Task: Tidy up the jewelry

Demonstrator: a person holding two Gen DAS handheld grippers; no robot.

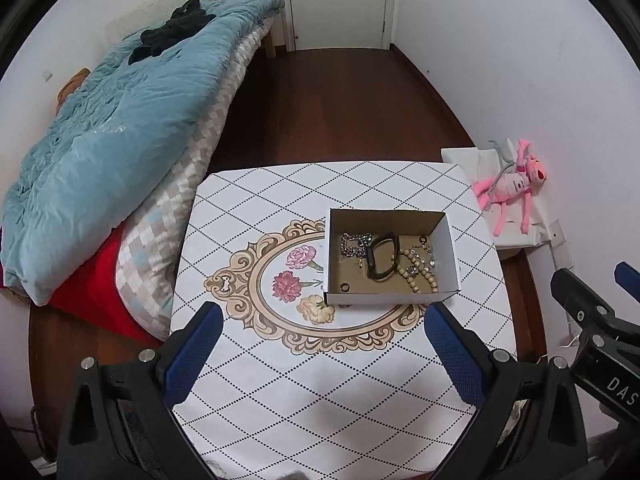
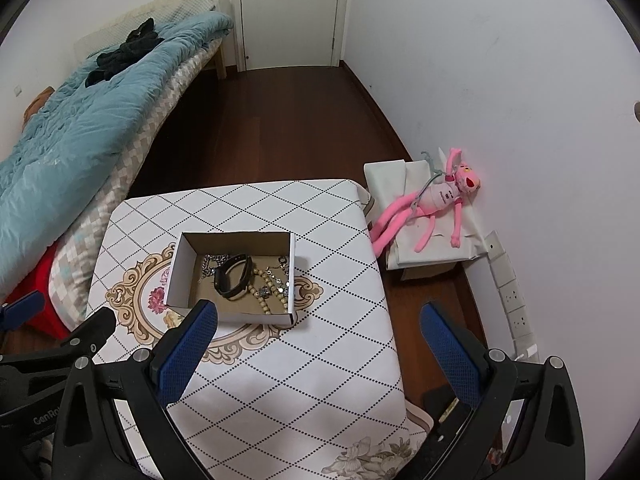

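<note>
Jewelry [image 1: 386, 260] lay gathered inside the open cardboard box [image 1: 450, 252] toward the table's [image 1: 280, 400] far right corner, presumably sorted, while left gripper [image 1: 320, 344] and right gripper [image 2: 320, 344] hovered near the near edge, both wide open, empty.

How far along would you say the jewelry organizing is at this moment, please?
Done, apparently: the silver chain, black band and beaded necklace all lie inside the cardboard box; no loose jewelry shows on the tablecloth. In hand: nothing; the left claw and right claw are open and empty. Left: little visible, perhaps untangling the pile.
</note>
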